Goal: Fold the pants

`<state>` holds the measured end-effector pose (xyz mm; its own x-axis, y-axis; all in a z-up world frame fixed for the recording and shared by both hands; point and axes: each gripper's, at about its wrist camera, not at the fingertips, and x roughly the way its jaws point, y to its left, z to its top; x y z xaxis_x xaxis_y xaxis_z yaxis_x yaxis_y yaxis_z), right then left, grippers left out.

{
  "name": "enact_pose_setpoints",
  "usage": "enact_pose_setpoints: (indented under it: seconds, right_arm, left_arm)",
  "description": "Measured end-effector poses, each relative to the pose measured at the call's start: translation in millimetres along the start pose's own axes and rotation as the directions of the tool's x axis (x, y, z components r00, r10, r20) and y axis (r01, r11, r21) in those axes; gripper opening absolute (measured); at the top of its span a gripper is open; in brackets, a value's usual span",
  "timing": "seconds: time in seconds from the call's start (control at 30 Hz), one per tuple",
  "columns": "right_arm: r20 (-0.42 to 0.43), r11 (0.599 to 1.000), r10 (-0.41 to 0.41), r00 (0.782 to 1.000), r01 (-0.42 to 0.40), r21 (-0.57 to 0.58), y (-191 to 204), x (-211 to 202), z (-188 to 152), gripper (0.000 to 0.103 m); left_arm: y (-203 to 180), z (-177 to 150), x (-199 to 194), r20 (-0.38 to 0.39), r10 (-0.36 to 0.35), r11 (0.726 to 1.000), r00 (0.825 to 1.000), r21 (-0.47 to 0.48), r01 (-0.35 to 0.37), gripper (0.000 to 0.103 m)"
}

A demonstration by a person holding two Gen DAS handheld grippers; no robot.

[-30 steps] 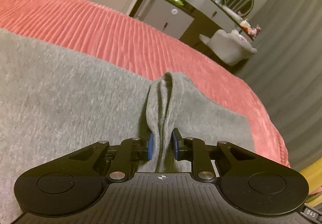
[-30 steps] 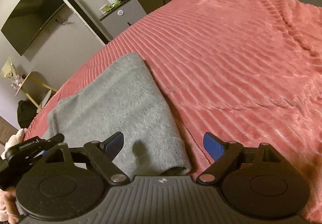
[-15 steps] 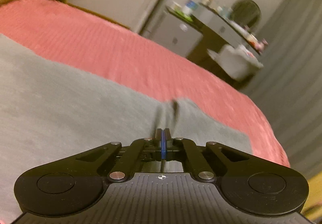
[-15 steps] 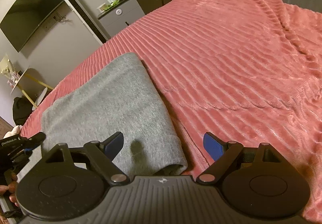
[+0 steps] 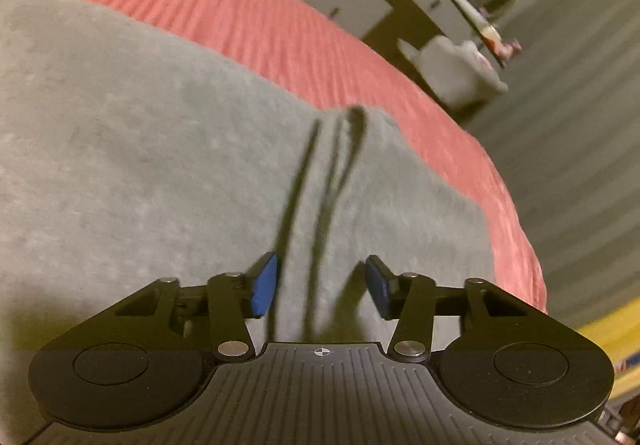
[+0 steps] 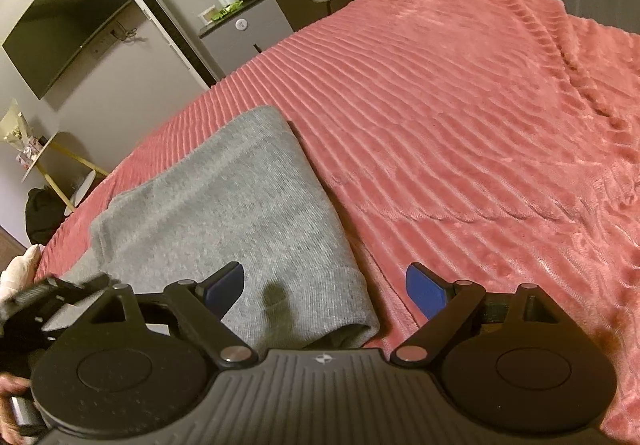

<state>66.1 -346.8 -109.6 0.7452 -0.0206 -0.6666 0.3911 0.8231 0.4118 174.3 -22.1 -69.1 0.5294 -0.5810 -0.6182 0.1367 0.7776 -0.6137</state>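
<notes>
The left tool (image 5: 322,285) tilts down over the folded grey knit pants (image 5: 168,165), which lie flat on the ribbed coral-pink plush bed cover (image 6: 460,133). Its blue-padded jaws have just been opening and now stand apart, a raised pleat of the grey fabric running between them toward 12 o'clock, no pad pressing it. The right tool (image 6: 324,291) also points downward, jaws wide apart over the pants' near hem edge, gripping nothing; the hem sits between them. No readable writing shows.
</notes>
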Motion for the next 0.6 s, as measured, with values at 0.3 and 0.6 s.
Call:
enact_pose_setpoints:
  seconds: [0.3, 0.6]
  right_arm:
    - [0.016, 1.0, 0.02, 1.0, -0.02, -0.014, 4, -3, -1, 0.089]
    - [0.019, 1.0, 0.02, 1.0, -0.02, 0.017, 0, -4, 1, 0.089]
  left_arm:
    - [1, 2, -1, 0.053, 0.022, 0.999, 0.998, -0.041, -0.02, 0.016]
    - [-29, 6, -46, 0.198, 0.108, 0.981, 0.974, 0.139, -0.137, 0.014]
